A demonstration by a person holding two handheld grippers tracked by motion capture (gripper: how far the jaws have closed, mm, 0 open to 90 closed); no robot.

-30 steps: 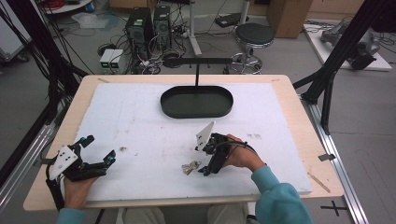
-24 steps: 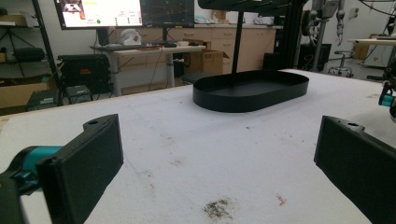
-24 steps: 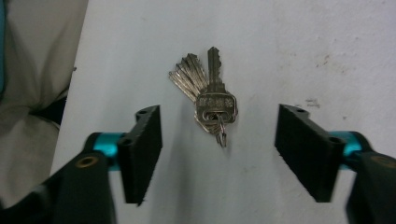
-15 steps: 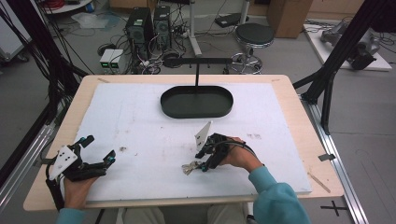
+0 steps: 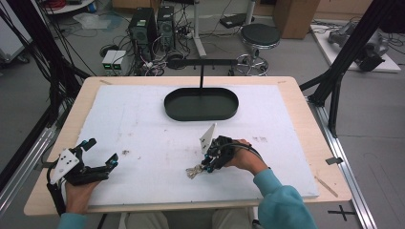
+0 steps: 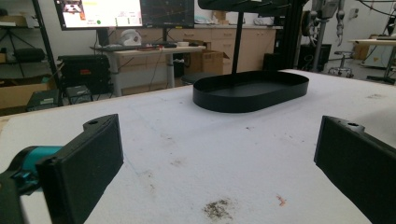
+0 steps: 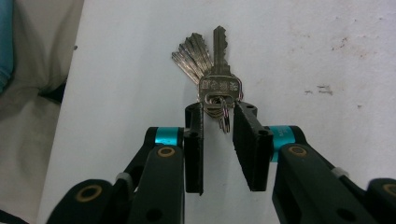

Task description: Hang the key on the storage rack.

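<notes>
We are looking down on a wooden table [image 5: 305,119] that is carrying a white, scuffed foam-like sheet [image 5: 143,124], with computer towers, cables and a round stool crowding the floor behind it. A black oval tray [image 5: 201,103] with a low, smooth wall is sitting at the far middle of the sheet, below a thin black stand.

Near the front edge, right of centre, a bunch of keys [image 5: 193,171] is lying flat on the sheet. We are seeing silvery, toothed metal blades fanned out from a small wire ring. The right hand-held gripper [image 5: 208,164] is closing around the heads of the keys: in the right gripper view its flat black jaws are standing narrowly apart on either side of the ring [image 7: 223,116], and we cannot tell whether they are pinching it.

The left hand-held gripper [image 5: 98,155] is resting at the front left corner, well apart from the keys, with its jaws spread wide and nothing between them. Its own view is looking across bare, stained sheet to the tray, with a monitor and benches behind, while the high view is showing the grey three-cornered plates on both grippers.
</notes>
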